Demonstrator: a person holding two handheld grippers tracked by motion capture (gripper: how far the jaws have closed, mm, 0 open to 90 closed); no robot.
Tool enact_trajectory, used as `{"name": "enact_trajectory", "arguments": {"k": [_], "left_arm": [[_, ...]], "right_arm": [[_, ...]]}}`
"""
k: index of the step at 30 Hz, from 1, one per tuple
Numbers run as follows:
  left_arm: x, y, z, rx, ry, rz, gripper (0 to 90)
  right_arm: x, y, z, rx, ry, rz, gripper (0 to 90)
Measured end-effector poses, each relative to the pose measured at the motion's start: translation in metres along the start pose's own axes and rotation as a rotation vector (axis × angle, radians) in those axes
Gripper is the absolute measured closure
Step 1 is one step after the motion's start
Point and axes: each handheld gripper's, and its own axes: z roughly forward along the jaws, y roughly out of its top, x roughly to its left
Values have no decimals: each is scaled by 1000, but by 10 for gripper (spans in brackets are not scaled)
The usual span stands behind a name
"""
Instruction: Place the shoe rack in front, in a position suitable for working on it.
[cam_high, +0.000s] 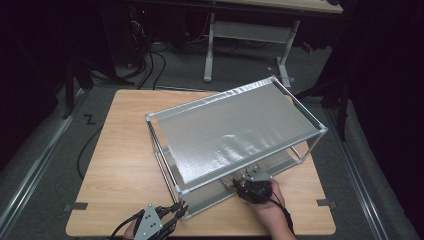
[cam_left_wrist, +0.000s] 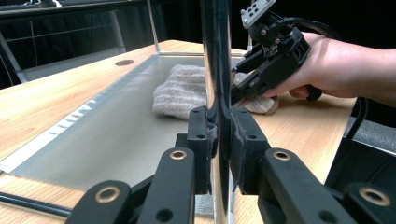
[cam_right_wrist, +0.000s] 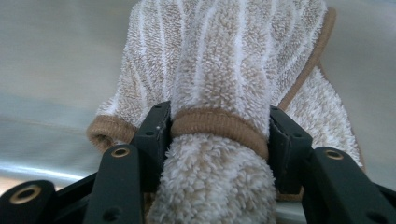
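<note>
High view has a two-tier metal rack (cam_high: 235, 132) sitting mid-frame on a wooden table (cam_high: 120, 165). The left gripper (cam_left_wrist: 219, 140), bottom left of that frame, is clamped tight on the rack's shiny corner post (cam_left_wrist: 215, 70). The right gripper (cam_right_wrist: 217, 135), lower centre, has its jaws squeezed on a bunched beige striped towel (cam_right_wrist: 224, 70) lying on the rack's lower shelf (cam_left_wrist: 107, 135), near its front edge

We find no legible text, label, brand, number or sign on any surface in these views.
</note>
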Motion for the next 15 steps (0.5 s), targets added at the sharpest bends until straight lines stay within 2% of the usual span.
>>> {"name": "enact_trajectory", "arguments": {"k": [7,11,12,13,15], "left_arm": [[0,0,0,-1,-2,-3,792],[0,0,0,-5,-2,-8,792],[0,0,0,-5,-2,-8,792],[0,0,0,-5,-2,-8,792],[0,0,0,-4,-2,-6,792]], "right_arm": [[-32,-8,-1,4,-86,55,486],[-54,-14,-2,-1,-112,118,486],[-60,-16,-2,-7,-116,112,485],[-63,-17,-3,-4,-124,150,485],[-72,-20,-4,-8,-149,163,485]]}}
